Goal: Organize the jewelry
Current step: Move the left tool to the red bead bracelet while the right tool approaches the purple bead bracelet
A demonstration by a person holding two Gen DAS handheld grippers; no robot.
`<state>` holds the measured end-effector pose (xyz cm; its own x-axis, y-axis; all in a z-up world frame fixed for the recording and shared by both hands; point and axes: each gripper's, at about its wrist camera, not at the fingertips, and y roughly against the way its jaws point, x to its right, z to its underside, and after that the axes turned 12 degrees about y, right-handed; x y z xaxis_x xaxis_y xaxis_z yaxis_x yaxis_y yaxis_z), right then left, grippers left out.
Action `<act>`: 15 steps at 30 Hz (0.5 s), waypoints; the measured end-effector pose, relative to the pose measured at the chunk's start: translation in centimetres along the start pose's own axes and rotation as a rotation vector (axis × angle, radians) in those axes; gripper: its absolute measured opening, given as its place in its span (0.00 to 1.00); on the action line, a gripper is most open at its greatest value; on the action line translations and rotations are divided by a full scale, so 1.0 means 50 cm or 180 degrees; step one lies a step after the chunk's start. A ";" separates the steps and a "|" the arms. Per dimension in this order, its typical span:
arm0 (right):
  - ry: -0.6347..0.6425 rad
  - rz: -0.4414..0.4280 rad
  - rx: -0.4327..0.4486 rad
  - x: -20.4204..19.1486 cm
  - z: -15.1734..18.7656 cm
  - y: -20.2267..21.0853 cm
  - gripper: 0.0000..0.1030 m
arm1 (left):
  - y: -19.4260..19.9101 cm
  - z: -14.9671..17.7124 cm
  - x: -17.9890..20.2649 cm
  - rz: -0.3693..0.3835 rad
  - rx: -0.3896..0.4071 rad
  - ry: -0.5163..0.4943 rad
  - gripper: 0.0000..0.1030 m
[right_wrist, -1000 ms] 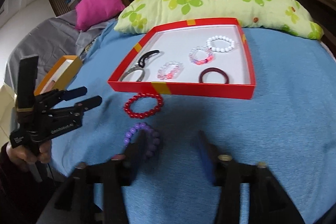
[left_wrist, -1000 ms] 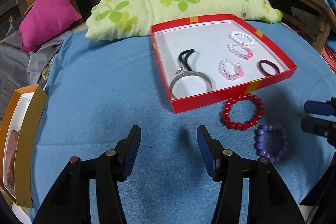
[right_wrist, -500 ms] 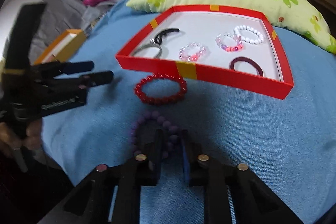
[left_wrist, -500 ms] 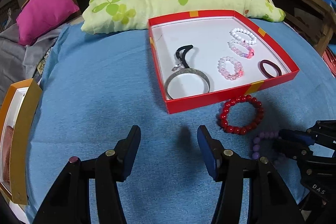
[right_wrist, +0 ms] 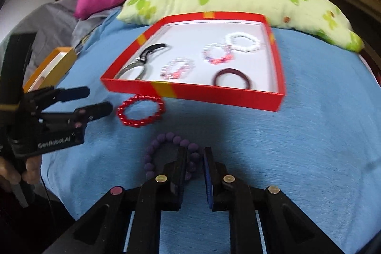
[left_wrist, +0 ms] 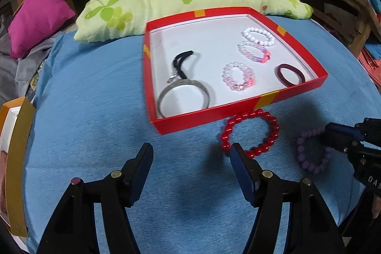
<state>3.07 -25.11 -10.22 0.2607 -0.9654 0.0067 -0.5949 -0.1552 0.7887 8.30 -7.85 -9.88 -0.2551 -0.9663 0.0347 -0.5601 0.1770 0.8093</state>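
Left wrist view: the red cardboard tray (left_wrist: 238,111) is holding six pieces; two bead bracelets are lying outside, red (left_wrist: 250,132) and purple (left_wrist: 309,158), on the blue bedspread (left_wrist: 95,111). Left gripper (left_wrist: 190,158) is hovering, fingers spread.

Right wrist view: right gripper (right_wrist: 194,158) is reaching low, fingers nearly together, pinching the purple bead bracelet (right_wrist: 166,149).

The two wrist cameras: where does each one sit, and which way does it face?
Left wrist: on the left gripper, facing the red tray over blue cloth; its open fingers show, the right gripper at the right edge.
Right wrist: on the right gripper, facing the same tray, fingers nearly shut around the purple bead bracelet; left gripper and hand show.
Shared: tray, red bead bracelet, purple bracelet.
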 end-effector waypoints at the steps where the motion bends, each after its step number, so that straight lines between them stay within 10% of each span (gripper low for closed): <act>1: -0.0031 0.0015 -0.0016 0.007 0.002 0.000 0.15 | -0.001 0.000 0.003 0.0012 -0.0005 -0.0006 0.66; 15: -0.0231 0.0053 -0.0076 0.039 0.012 0.000 0.15 | -0.027 -0.004 0.032 0.0305 -0.0136 0.0026 0.66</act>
<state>3.11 -27.10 -10.56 0.1945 -0.9806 -0.0239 -0.5801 -0.1346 0.8033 8.81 -9.66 -10.77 -0.2994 -0.9468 0.1177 -0.4992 0.2606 0.8264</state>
